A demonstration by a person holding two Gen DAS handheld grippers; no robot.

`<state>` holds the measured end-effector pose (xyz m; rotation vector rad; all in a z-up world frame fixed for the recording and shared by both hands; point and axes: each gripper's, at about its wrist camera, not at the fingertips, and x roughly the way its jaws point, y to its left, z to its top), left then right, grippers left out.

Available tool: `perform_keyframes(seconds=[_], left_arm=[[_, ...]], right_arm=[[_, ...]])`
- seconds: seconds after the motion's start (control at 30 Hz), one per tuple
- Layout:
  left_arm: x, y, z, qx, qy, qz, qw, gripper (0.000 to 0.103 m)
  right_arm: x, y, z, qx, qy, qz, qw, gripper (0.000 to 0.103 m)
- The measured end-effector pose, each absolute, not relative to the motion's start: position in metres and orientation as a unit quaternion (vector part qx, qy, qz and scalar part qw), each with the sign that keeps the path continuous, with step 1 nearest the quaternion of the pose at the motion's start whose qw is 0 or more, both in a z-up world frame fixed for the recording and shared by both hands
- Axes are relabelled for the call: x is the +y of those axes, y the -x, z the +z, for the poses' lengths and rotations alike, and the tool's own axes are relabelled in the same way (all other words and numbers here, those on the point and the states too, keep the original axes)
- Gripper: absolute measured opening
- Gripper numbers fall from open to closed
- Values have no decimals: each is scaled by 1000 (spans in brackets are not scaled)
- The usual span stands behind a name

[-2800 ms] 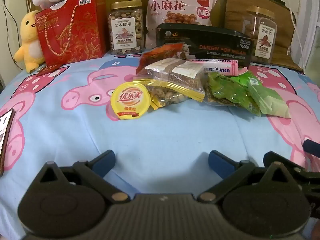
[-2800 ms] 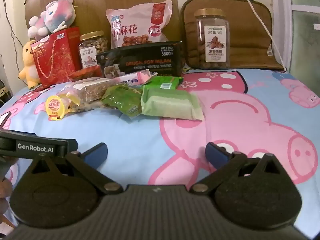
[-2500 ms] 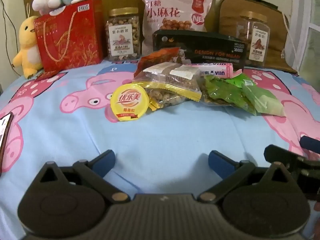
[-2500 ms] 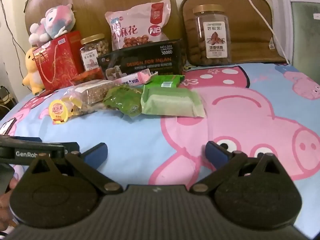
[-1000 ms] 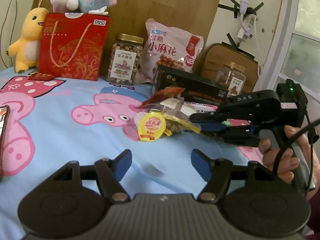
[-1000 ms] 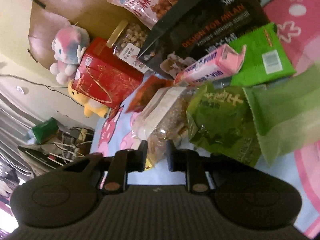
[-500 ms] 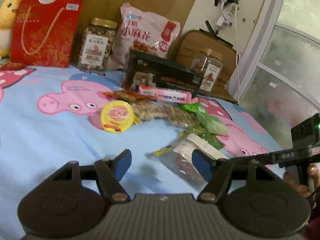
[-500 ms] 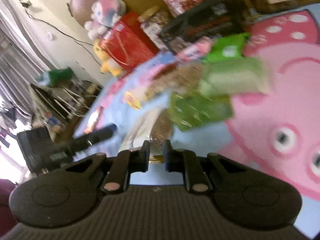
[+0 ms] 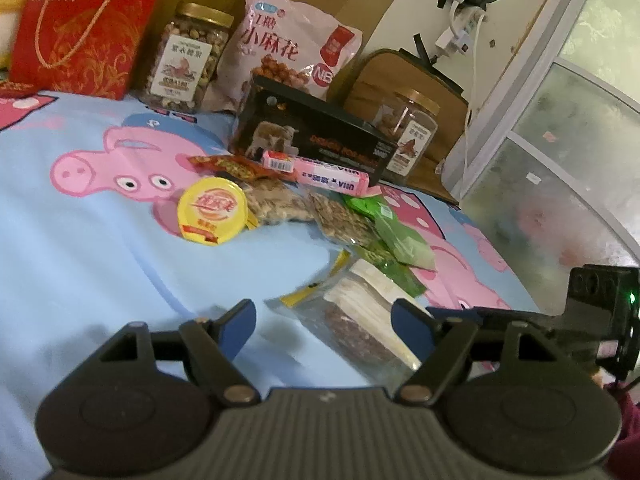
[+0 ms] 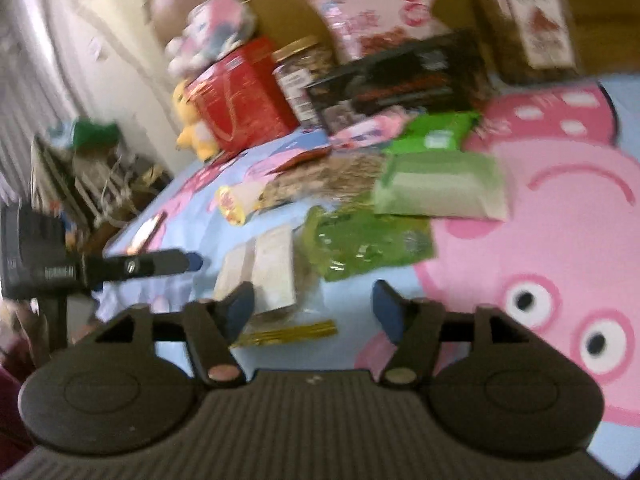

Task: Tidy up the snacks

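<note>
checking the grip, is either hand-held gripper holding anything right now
Nothing is held: both stand open, the right hand-held gripper just opened, and the clear zip bag of brown snacks lies on the bedsheet.

red gift bag [image 9: 80,28], yellow cup lid [image 9: 213,210]

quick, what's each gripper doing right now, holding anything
Left gripper: open, holding nothing; jaws have just been opening.
Right gripper: open; jaws have just been opening, and the clear snack bag lies on the bed, pads off it.

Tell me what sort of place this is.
Most likely a bedroom: the snacks lie on a cartoon-pig bedsheet, a pink plush toy sits on the red gift bag, and a frosted glass door stands alongside.
</note>
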<state>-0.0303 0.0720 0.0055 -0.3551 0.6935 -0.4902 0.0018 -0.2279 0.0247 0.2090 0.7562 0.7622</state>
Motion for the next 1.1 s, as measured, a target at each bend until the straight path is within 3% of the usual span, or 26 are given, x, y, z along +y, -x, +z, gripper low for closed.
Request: perform_keyframes(seconds=[0.23,1.03,1.1], left_arm=[[72,31,6,335,170,-236,896,77],[62,28,3,349,166,-260,885,80],[62,28,3,349,166,-262,884,81]], right_arm=[[-192,14,24,341,-20,421,840,74],[-185,17,23,329,-1,410,850,73],[-178,20,22,321,15,412,853,77]])
